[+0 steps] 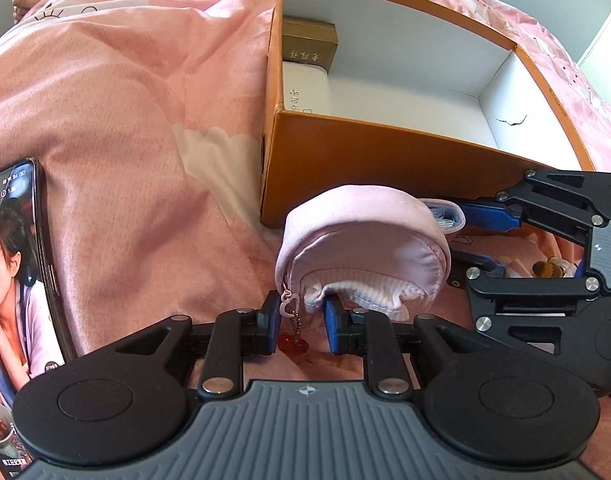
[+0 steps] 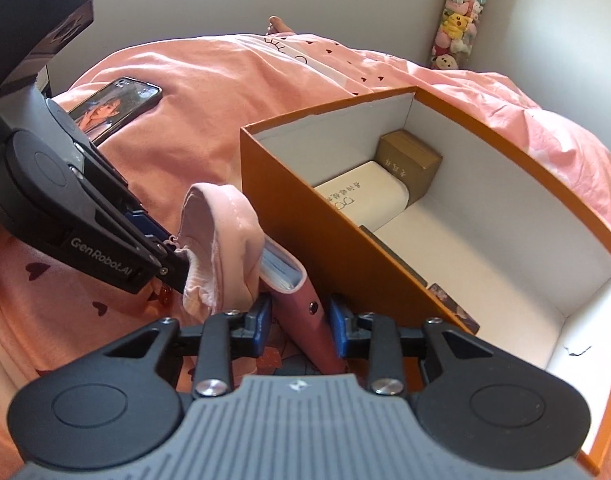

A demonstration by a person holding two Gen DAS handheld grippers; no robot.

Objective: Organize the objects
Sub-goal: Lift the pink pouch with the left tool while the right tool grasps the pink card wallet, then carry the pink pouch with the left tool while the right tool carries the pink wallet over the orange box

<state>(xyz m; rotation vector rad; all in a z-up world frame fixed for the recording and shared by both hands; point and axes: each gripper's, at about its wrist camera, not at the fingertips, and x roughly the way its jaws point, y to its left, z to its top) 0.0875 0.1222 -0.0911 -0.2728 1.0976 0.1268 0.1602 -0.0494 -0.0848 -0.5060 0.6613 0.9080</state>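
1. Low in the left wrist view, my left gripper [image 1: 299, 322] stands nearly closed on the open rim of one pale pink pouch [image 1: 365, 248]; a heart-shaped zip pull and a red charm [image 1: 292, 343] hang between the blue pads. One orange box [image 1: 385, 160] fills the upper right, with two small cartons, one brown [image 1: 309, 42] and one white [image 1: 303, 88], in its left end. One phone [image 1: 15, 264] lies at the left edge on the pink bedding [image 1: 125, 140]. My right gripper [image 1: 493, 236] comes in from the right edge.

2. At the bottom centre of the right wrist view, my right gripper [image 2: 300, 322] is partly open around one pink case [image 2: 305, 304] that pokes into the pouch [image 2: 221, 240]; I cannot tell whether the pads press it. My left gripper [image 2: 167, 254] pinches the pouch from the left. The box [image 2: 325, 232] sits to the right, the phone [image 2: 117, 106] at upper left.
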